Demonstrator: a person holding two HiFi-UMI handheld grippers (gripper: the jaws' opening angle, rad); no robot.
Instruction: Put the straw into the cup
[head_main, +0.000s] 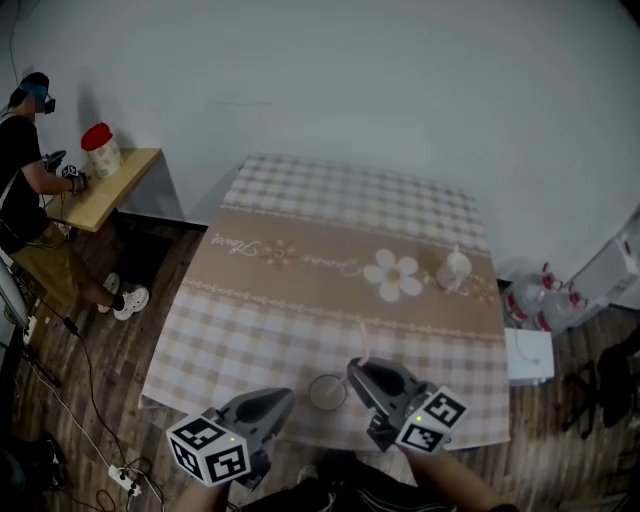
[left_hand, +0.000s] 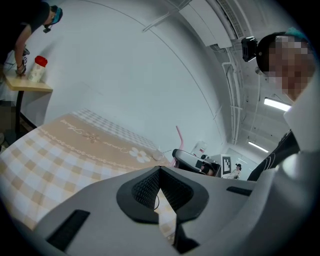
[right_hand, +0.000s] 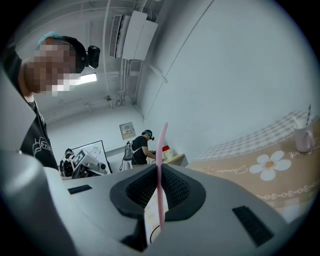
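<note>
A pale cup (head_main: 327, 391) stands near the front edge of the checked tablecloth (head_main: 300, 300), between my two grippers. In the head view my right gripper (head_main: 355, 366) sits just right of the cup and is shut on a pink straw (head_main: 364, 343) that stands upright above its jaws. The right gripper view shows the straw (right_hand: 161, 165) pinched between the pads of the right gripper (right_hand: 159, 169), with the cup rim (right_hand: 154, 233) below. Left of the cup, my left gripper (head_main: 285, 397) has its jaws together with nothing between them (left_hand: 160, 170). The left gripper view also catches the straw (left_hand: 178, 135).
A white mug (head_main: 453, 268) stands at the table's right side by a flower print. A person works at a small wooden side table (head_main: 110, 185) with a red-lidded jar (head_main: 100, 150) at far left. A white box (head_main: 528, 355) and floor cables (head_main: 125, 482) flank the table.
</note>
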